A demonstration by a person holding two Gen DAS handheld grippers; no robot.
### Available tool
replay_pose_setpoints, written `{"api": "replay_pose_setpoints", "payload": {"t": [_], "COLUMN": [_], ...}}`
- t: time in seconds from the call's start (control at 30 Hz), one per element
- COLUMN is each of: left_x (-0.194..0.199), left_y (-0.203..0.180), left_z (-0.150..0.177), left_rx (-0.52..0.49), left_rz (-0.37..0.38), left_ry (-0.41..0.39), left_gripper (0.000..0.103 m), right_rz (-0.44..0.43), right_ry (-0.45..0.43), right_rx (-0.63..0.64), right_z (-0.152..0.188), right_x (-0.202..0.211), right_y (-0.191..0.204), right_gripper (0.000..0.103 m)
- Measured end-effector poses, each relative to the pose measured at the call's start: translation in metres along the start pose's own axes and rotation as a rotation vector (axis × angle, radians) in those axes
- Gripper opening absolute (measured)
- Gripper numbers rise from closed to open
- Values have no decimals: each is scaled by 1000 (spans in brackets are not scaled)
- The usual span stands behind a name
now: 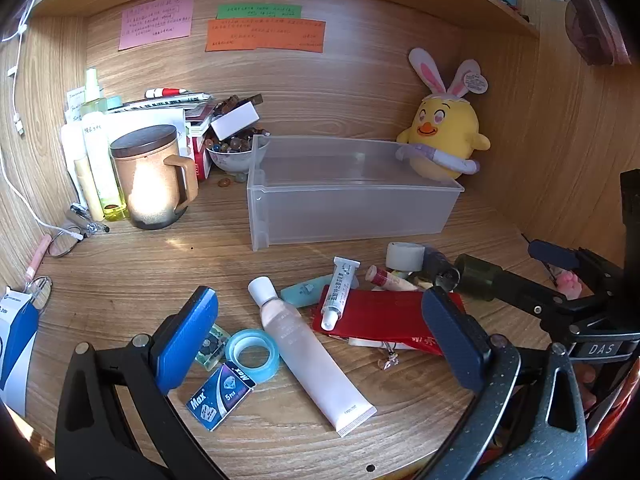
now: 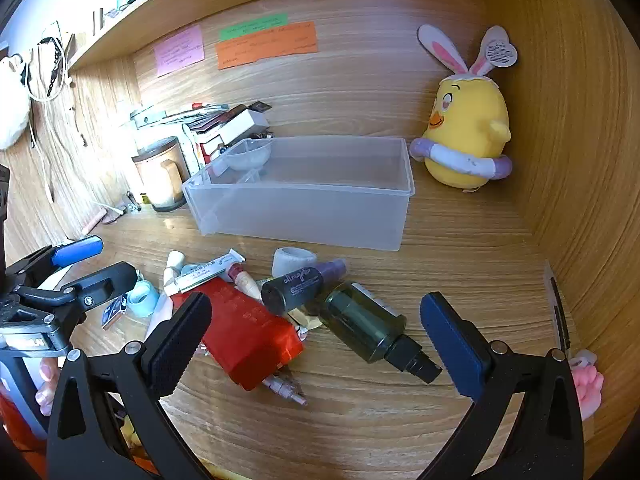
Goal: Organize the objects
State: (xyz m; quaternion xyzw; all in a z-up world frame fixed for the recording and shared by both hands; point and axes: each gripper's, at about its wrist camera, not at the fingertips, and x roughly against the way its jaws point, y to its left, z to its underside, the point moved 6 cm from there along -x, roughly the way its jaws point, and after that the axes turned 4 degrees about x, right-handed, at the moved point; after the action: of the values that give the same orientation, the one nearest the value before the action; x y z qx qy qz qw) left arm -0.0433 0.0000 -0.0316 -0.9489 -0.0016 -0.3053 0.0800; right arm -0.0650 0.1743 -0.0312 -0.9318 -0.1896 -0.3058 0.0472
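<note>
Nearest the left wrist camera, the left gripper (image 1: 320,344) is held wide apart with nothing between its jaws, poised over a long white tube (image 1: 308,356) lying flat on the desk (image 1: 120,280). Just beside that tube a roll of clear tape (image 1: 252,354) and a small blue box (image 1: 220,396) are seen. On the other side, the right gripper (image 2: 316,340) is likewise spread wide and empty, and a dark green bottle (image 2: 372,330) is framed between its fingers, lying on its side, with a red case (image 2: 248,332) near the left finger. A little further off, a small black bottle (image 2: 294,289) and a small white tube (image 1: 339,292) are heaped together. Beyond the clutter the clear plastic bin (image 1: 348,208) stands open and looks empty. No item is gripped yet, so the first pick is judged to be in hand. Next, a descent and a closing on the green bottle or the white tube is called for, followed by a carry to the bin.
</note>
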Motion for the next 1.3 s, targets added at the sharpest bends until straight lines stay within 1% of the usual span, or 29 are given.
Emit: {"api": "replay_pose_setpoints", "payload": {"t": [0.63,1.3], "left_x": [1,2], "left_y": [-6,-8], "left_z": [1,3], "left_rx": [-26,-30], "left_rz": [-7,8], "left_ry": [-6,-6], "left_gripper": [103,103], "right_rz": [-14,-34], "right_ry": [-1,9], "right_rx": [-1,-14], "right_z": [-2,-2], "right_x": [3,0], "right_y": [2,0], "right_gripper": [103,103]}}
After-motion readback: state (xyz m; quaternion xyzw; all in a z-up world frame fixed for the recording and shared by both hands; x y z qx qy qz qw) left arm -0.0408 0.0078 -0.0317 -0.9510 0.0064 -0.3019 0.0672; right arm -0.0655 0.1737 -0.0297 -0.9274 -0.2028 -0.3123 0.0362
